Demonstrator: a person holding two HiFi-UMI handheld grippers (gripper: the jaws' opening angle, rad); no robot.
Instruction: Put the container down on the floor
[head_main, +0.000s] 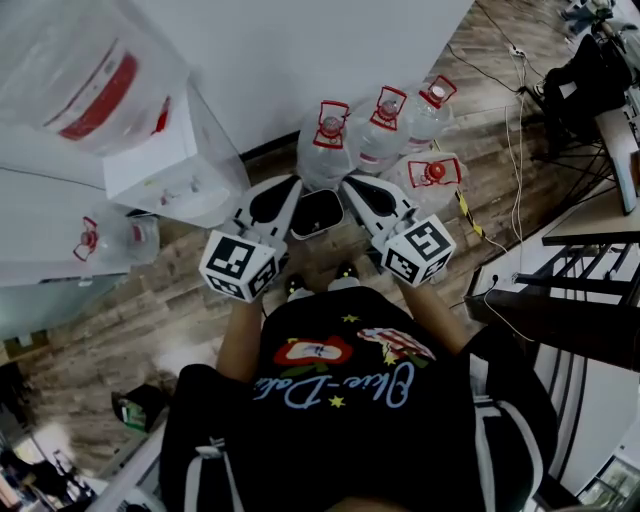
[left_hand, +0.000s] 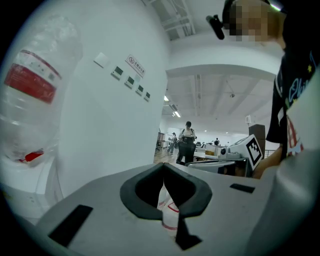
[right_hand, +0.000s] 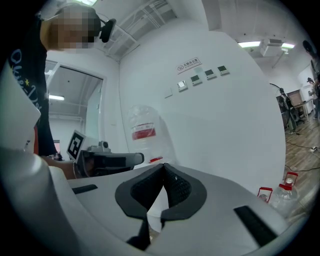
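Head view looks steeply down on a white water dispenser (head_main: 165, 165) that stands out to the left of the left gripper (head_main: 289, 186), with a big clear bottle (head_main: 85, 75) with a red label upside down on top of it. Beyond both sets of jaw tips, a cluster of clear water bottles (head_main: 378, 130) with red handles stands on the wooden floor (head_main: 150, 320) against the wall. The container (head_main: 318, 212), a dark-mouthed tub with a pale rim, sits on the floor directly between the left gripper and the right gripper (head_main: 351, 186), below them and just ahead of the person's shoes. Each gripper angles inward toward it, one on either side. In the left gripper view the jaws are pressed together at their tips with nothing clamped, and the right gripper view shows the same: both are closed and empty. From above I cannot tell whether either gripper touches the container's rim, since the tips overlap its edges. The container's walls and base are hidden by the angle. A pale strip with red lines shows through the slot under the left jaws; what it belongs to is unclear.
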